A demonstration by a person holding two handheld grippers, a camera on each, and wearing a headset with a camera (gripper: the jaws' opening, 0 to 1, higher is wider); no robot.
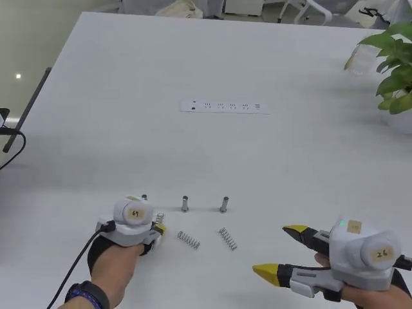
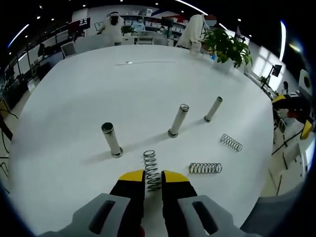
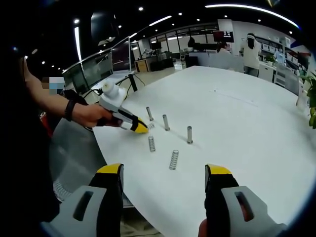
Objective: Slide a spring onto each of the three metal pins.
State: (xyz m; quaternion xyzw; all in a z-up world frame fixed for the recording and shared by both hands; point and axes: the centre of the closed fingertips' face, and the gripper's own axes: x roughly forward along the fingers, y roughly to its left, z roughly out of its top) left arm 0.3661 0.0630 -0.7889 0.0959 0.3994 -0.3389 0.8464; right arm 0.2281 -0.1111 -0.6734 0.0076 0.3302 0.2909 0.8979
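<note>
1. Yellow-tipped left hand-held gripper is clamped on one spring, gripping its lower coils. The rest of the spring projects beyond the jaws, near the nearest pin but not over it.
2. Right hand-held gripper has its jaws wide apart and carries nothing. It hovers at the near edge of the white desk, well apart from the parts.
3. Two loose springs lie flat on the desk, just in front of the pin row.
4. Middle pin and far pin stand upright with the nearest pin in one row. All three are bare.
5. Assessment: no spring is fitted. The first is in hand but not seated, so all three placements remain.
6. Power strip lies further back, clear of the work.
</note>
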